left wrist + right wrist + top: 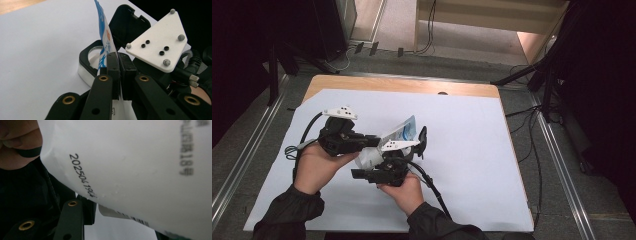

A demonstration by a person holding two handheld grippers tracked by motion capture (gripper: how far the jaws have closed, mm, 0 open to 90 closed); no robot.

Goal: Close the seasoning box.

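Item 1, pouch: white plastic packet with blue print on one face, a black printed date code and a barcode on the other. It is held off the white sheet, upright and slightly tilted, around the sheet's middle, nearer the left edge than the right, between the two grippers.

Item 2, left gripper: black, hand-held, with a grey three-cornered plate on top. Its jaws are closed flat on the lower edge of the pouch; in the left gripper view the blue-printed film rises straight up from between the pressed pads.

Item 3, right gripper: black, hand-held, with its own three-cornered plate, lying just beside the left gripper, towards the near edge of the sheet. In its own view the pouch's white face lies close across the lens and one jaw arm shows beneath it; whether the jaws are closed on anything cannot be told.

Item 4, case: black-rimmed container with a white body and a round opening, hinged black lid standing up. It rests on the sheet directly behind the pouch.

Item 5, table: wooden top, a bare strip showing along the far edge beyond the sheet.
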